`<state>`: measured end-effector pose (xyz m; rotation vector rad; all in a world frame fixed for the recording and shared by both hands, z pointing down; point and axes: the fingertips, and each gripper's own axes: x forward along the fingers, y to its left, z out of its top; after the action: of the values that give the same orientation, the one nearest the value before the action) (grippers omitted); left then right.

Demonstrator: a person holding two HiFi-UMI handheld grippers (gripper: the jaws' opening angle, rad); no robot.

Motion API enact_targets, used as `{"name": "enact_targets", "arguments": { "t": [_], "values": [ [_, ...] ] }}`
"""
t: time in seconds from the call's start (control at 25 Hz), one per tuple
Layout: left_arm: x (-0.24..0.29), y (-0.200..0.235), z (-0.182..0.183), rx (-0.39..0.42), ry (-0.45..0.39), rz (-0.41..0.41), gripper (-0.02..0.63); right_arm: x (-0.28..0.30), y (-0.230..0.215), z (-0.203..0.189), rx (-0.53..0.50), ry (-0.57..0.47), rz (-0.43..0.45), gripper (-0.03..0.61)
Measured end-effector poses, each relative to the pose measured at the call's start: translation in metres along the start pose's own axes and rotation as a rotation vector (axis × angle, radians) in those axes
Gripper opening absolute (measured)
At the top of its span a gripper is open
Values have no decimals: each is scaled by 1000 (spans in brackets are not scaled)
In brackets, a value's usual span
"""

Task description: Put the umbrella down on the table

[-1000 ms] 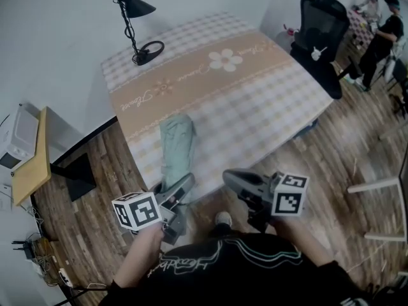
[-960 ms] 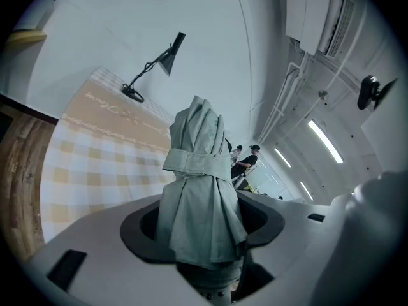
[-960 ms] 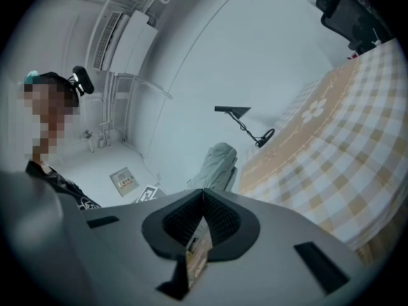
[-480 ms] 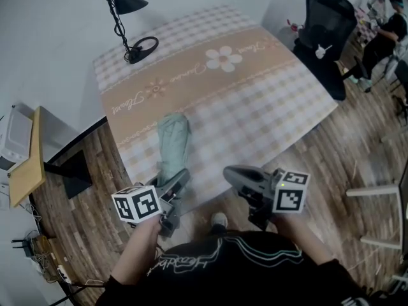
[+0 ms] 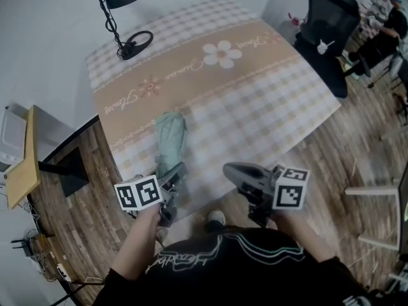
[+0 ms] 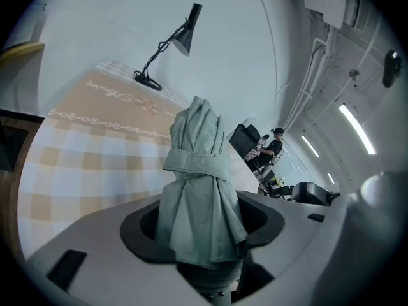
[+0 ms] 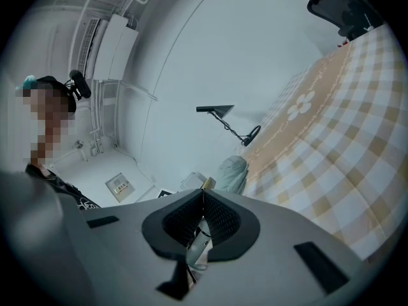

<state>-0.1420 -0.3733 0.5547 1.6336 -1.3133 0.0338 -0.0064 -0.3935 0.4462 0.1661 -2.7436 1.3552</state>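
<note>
Left gripper (image 5: 175,174) clamps the folded umbrella (image 5: 170,139) at the table's (image 5: 255,94) near-left edge, right gripper (image 5: 231,169) closed and empty; letting go is probably what remains.

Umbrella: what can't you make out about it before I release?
Head view: whether the umbrella touches the table or hangs above it; the steep angle hides any gap.
Head view: its handle end, covered by the left gripper.
Left gripper view: the table beneath it, blocked by the umbrella's own folds.
</note>
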Motion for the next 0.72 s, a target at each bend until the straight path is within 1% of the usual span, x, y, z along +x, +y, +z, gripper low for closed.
{"name": "enact_targets", "arguments": {
  "t": [0.32,0.48,0.56,0.72],
  "values": [
    [32,24,-5,-32,35,60,250,-4,-18,6,23,-2,-12,12],
    [44,41,-11,-40,60,119,250,-7,-26,5,42,2,-16,12],
    [48,49,-15,-40,72,150,251,-8,-29,4,51,3,-19,12],
    [52,53,-16,-23,77,179,252,-12,-35,4,60,-7,-24,12]
  ]
}}
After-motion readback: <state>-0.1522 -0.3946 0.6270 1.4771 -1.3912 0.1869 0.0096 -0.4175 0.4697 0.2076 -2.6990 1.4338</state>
